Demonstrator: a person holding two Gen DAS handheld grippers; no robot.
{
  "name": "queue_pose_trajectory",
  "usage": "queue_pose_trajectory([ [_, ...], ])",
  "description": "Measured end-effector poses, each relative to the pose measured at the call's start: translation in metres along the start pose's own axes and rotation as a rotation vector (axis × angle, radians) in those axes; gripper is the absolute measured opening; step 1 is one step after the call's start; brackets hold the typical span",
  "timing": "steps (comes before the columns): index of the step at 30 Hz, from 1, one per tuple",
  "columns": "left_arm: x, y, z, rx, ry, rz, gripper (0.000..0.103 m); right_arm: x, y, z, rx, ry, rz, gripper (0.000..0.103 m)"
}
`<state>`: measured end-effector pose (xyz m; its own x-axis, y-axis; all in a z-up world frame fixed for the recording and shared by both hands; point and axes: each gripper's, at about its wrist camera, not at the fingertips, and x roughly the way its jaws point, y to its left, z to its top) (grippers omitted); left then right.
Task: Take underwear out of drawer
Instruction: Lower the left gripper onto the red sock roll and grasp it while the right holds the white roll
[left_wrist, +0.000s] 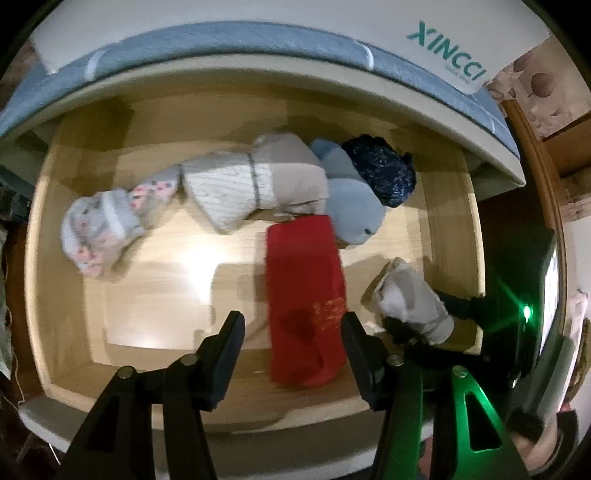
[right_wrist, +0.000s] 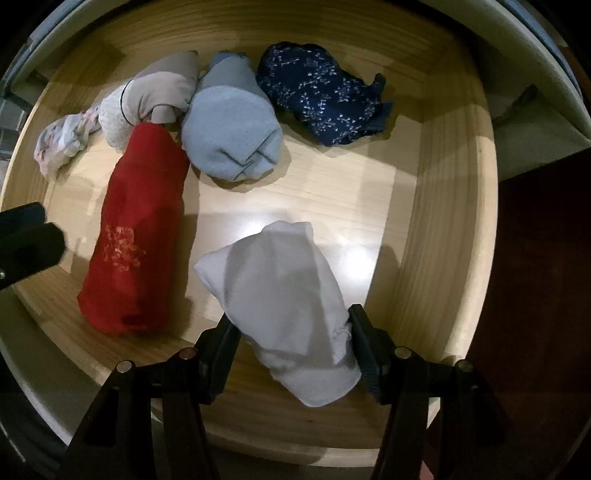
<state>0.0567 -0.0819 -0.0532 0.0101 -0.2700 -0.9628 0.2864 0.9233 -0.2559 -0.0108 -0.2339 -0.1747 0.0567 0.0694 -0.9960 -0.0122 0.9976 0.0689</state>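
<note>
A wooden drawer (left_wrist: 450, 221) stands pulled out, holding several rolled pieces of underwear. My right gripper (right_wrist: 293, 332) points straight down with both pads against a white roll (right_wrist: 280, 280) near the drawer's front right. In the left wrist view the same white roll (left_wrist: 410, 299) sits tilted between dark fingers. My left gripper (left_wrist: 293, 325) hangs open over the near end of a red roll (left_wrist: 303, 280), with a gap beside its left finger. In the right wrist view the red roll (right_wrist: 140, 221) lies left of the white one.
Behind the red roll lie a light blue roll (right_wrist: 232, 125), a navy patterned piece (right_wrist: 321, 92), a beige and white roll (right_wrist: 159, 92) and a pale floral one (right_wrist: 62, 144). A mattress with a blue edge (left_wrist: 258, 40) overhangs the drawer's back.
</note>
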Motion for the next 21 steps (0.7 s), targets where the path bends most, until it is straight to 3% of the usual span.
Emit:
queue_pose_trajectory([
  [4, 0.014, -0.012, 0.007, -0.003, 0.024, -0.036, 0.055, -0.011, 0.0, 0.003, -0.001, -0.003, 0.0, 0.057],
  [7, 0.026, -0.017, 0.01, 0.005, 0.036, -0.016, 0.055, -0.002, -0.001, 0.019, -0.004, -0.004, 0.002, 0.057],
  [11, 0.043, -0.02, 0.012, 0.024, 0.088, 0.026, 0.056, -0.008, 0.001, 0.02, -0.003, -0.004, 0.001, 0.057],
  [14, 0.053, -0.018, 0.012, 0.035, 0.115, 0.1, 0.056, -0.013, -0.001, 0.018, -0.002, -0.007, 0.001, 0.057],
  [21, 0.054, -0.006, 0.008, 0.036, 0.121, 0.156, 0.058, -0.021, 0.0, 0.016, -0.004, -0.004, -0.001, 0.057],
])
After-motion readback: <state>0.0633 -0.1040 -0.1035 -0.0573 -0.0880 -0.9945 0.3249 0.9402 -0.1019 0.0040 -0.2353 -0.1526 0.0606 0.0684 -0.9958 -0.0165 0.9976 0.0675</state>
